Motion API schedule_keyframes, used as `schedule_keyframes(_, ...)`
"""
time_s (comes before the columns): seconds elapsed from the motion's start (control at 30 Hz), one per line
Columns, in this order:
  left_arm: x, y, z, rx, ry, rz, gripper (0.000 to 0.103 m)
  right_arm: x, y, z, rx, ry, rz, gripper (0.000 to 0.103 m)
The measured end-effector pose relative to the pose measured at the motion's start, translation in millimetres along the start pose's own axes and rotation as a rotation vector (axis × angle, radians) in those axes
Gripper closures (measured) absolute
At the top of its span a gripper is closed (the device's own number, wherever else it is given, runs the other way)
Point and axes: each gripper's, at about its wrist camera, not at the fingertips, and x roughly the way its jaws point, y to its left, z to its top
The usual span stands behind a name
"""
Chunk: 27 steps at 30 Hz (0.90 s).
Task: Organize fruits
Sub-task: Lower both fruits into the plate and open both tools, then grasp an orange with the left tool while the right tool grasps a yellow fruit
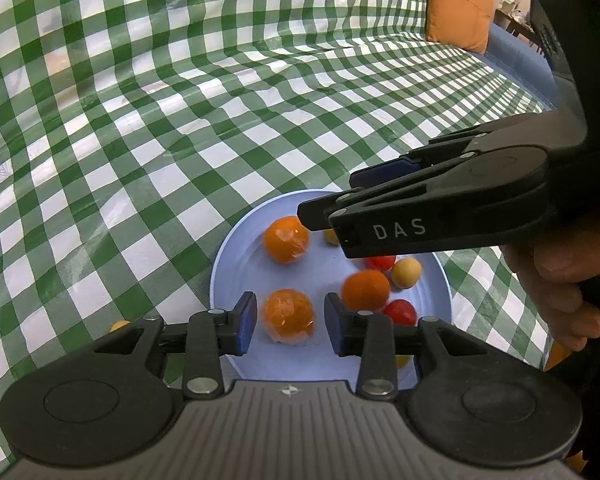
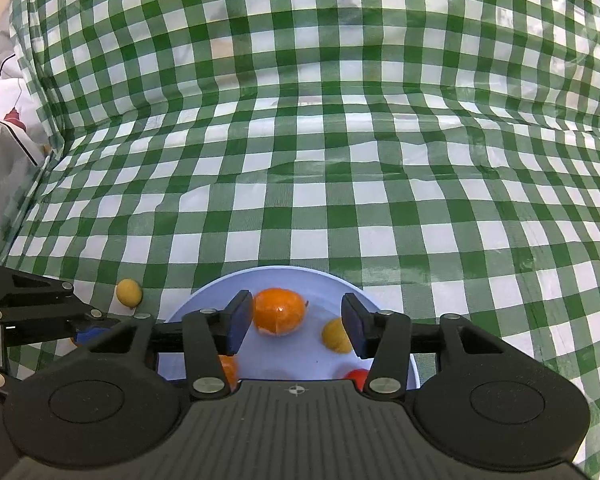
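Nearest the left wrist camera, the left gripper (image 1: 290,320) hung over the pale blue plate (image 1: 236,248), its jaws parted around a plastic-wrapped orange (image 1: 288,316), with a gap showing on both sides, so released, not gripping. Right gripper (image 2: 296,326) likewise stood apart over the same plate, a second orange (image 2: 278,312) lying just beside its left pad (image 2: 236,326) and a small yellow fruit (image 2: 336,336) by the other; neither looked pinched.

On the plate: more oranges, two red tomato-like fruits (image 1: 400,312), and pale yellow ones. One yellow fruit (image 2: 129,292) sat off the plate on the green check tablecloth (image 2: 300,160).

Judgement: oranges looked light, round and firm, but the glossy film wrap would likely be slick and let them roll. Best hold is probably across the widest middle, pads square to the sides. Red fruits appeared softer-skinned; a gentler squeeze seemed wise.
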Motion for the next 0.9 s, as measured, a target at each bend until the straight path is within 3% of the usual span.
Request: schedule_keyframes(0.9, -4.9, 23.3, -3.9, -0.091, 0.026, 0.096, 0.062, -3.0, 8.7, 5.7, 0.006, -0.016, -0.003, 0.05)
